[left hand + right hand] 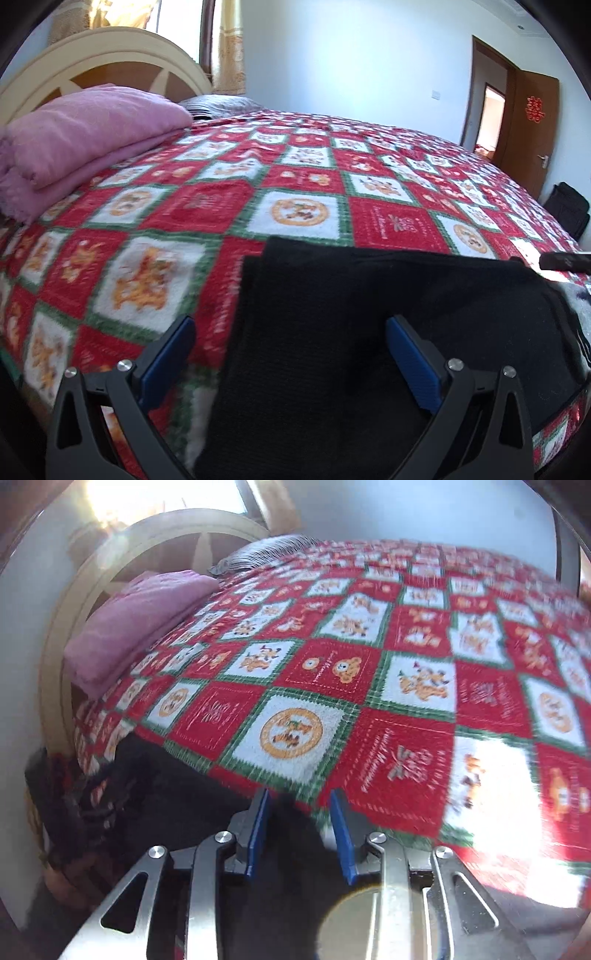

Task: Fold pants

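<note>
1. Pants: the black, soft knit pants [369, 332] lie folded into a flat layered block on the near part of the bed, one straight folded edge running up the left side in the left wrist view. In the right wrist view the same dark cloth [207, 812] spreads under and left of the gripper.
2. The red, white and green checked fleece bedspread [295, 177] with orange cartoon squares covers the whole bed and lies under the pants.
3. The cream, arched wooden headboard [110, 51] stands at the far end, left in both views.
4. A pink, folded plush blanket [85, 136] rests on the bedspread just beside the headboard, well apart from the pants.
5. A brown wooden door [532, 122] stands open at the far right, with a red paper ornament on it.
6. The left gripper [291, 332] hangs over the left part of the pants with its blue-padded fingers [410, 354] spread wide, released, gripping nothing.
7. The right gripper [301, 812] sits at the far edge of the dark cloth; its blue pads [341, 830] stand partly apart with dark cloth between them, and they do not press on it.
</note>
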